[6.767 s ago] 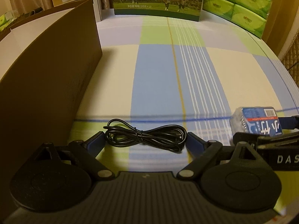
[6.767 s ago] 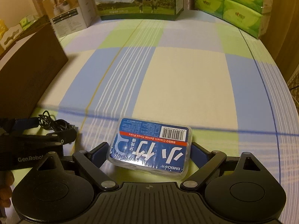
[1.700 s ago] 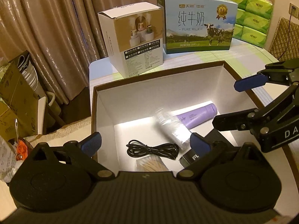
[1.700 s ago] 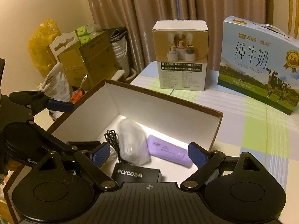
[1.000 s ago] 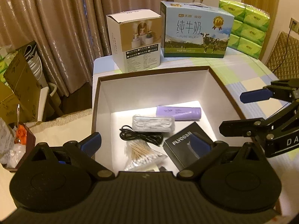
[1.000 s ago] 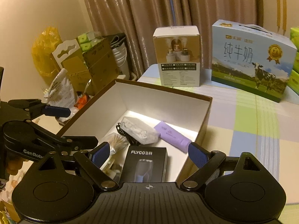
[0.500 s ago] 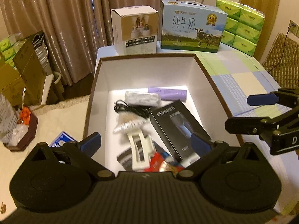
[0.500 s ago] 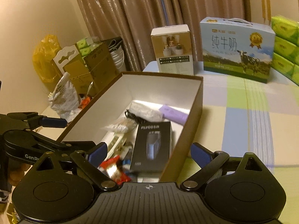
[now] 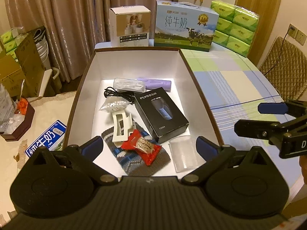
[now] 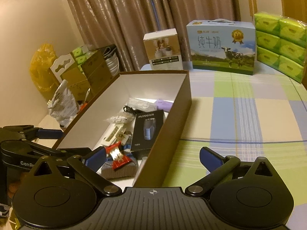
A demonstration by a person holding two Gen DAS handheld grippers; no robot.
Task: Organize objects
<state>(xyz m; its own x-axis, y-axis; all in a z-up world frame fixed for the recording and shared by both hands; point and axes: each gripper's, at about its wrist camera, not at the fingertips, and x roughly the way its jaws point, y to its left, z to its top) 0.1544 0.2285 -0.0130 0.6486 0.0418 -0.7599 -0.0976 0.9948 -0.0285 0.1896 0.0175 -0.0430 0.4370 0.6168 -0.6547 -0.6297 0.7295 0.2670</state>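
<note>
While our left view alone shows the clear packet [image 9: 183, 156] | box [image 9: 199, 88] brown, white inside | both grippers [image 9: 149, 146] [image 10: 152, 156] wide apart, holding nothing, right just opening.

Warm, dim light falls on brown pleated curtains [image 9: 57, 19] behind a table [image 10: 249, 115] in a checked blue, green and cream cloth, with a quilted chair [image 9: 282, 71] beside a wall socket [image 9: 296, 34].

A milk carton [image 9: 185, 25] with a cow picture stands beside a small white box [image 9: 130, 26] and stacked green tissue packs [image 9: 235, 25], brown curtains [image 9: 57, 9] behind.
</note>
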